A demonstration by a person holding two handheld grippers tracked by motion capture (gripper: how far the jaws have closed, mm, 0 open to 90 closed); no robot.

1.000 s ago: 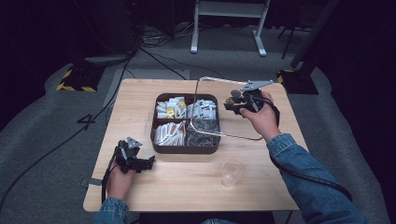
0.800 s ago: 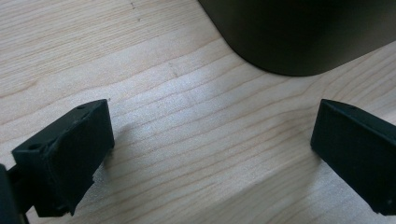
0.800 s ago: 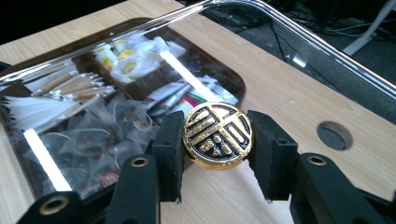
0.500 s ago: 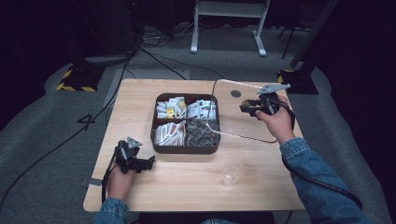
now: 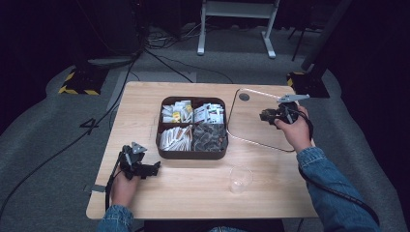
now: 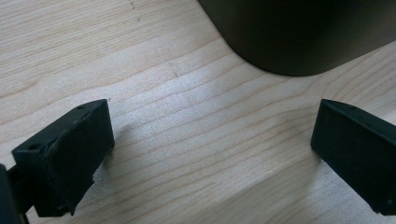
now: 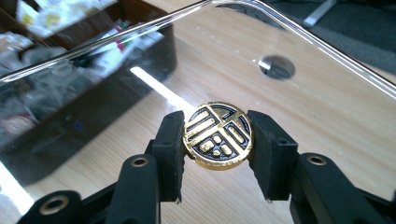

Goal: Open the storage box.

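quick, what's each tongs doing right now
left tongs: open, empty, beside the brown tray.
right tongs: shut on the clear lid's gold knob.

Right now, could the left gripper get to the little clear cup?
Probably yes. The left gripper, jaws open and empty, rests on the table, and only bare wood lies between it and the clear cup. The tray sits farther back, out of that path.

A gold knob patterned with black relief strokes is gripped between black jaws, set on a clear lid edged with bright reflections. The table is seen as pale wood with fine grain. The box is dark brown; white and yellow packets and what may be grey ones are sorted inside. A clear cup and blue denim sleeves are shown.
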